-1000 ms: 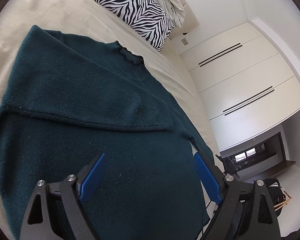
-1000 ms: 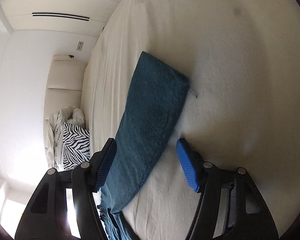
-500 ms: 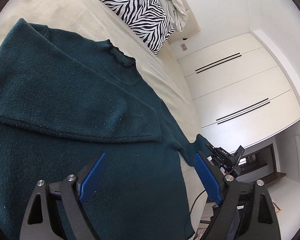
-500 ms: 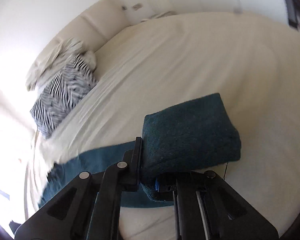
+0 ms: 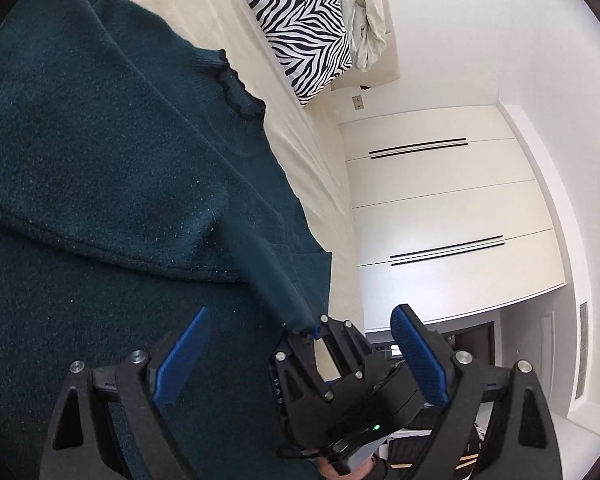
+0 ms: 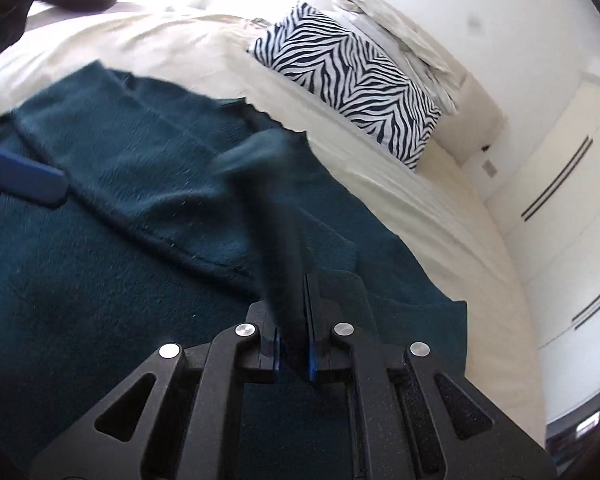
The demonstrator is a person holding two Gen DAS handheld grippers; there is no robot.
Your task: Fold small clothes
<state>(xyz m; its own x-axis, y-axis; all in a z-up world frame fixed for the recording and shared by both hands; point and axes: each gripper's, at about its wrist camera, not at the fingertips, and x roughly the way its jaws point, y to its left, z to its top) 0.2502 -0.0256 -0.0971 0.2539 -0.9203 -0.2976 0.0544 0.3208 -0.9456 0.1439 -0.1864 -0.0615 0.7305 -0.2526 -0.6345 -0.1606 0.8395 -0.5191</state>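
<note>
Sweater (image 5: 112, 168): a dark teal knit with a fuzzy, fleecy nap and a small ruffled collar (image 5: 240, 96), lying flat on the cream bedsheet (image 5: 300, 136), whose cloth is smooth with faint creases. One sleeve is already folded across the chest, its stitched cuff edge making a straight ridge over the body. The other sleeve (image 5: 272, 276) is lifted off the bed and drawn into a thick, taut roll that runs to the right gripper (image 6: 294, 354), whose black skeletal fingers with blue ribbed pads are pressed together on the cuff. In the left wrist view that same gripper sits low in the picture, between the spread blue pads (image 5: 418, 360) of the left gripper (image 5: 300, 360), which hovers over the lower body of the garment with nothing between its jaws. At the head of the bed lies a zebra-striped pillow (image 6: 356, 76) with a crumpled pale sheet (image 6: 400, 36) behind it; a white wardrobe (image 5: 440, 208) with thin black slot handles fills the far wall. A second ago the right gripper was open around the sleeve where it lay flat on the bare sheet; since then it has clamped the cuff and swung it over the sweater, rolling well over as it went, while the left gripper barely shifted.
</note>
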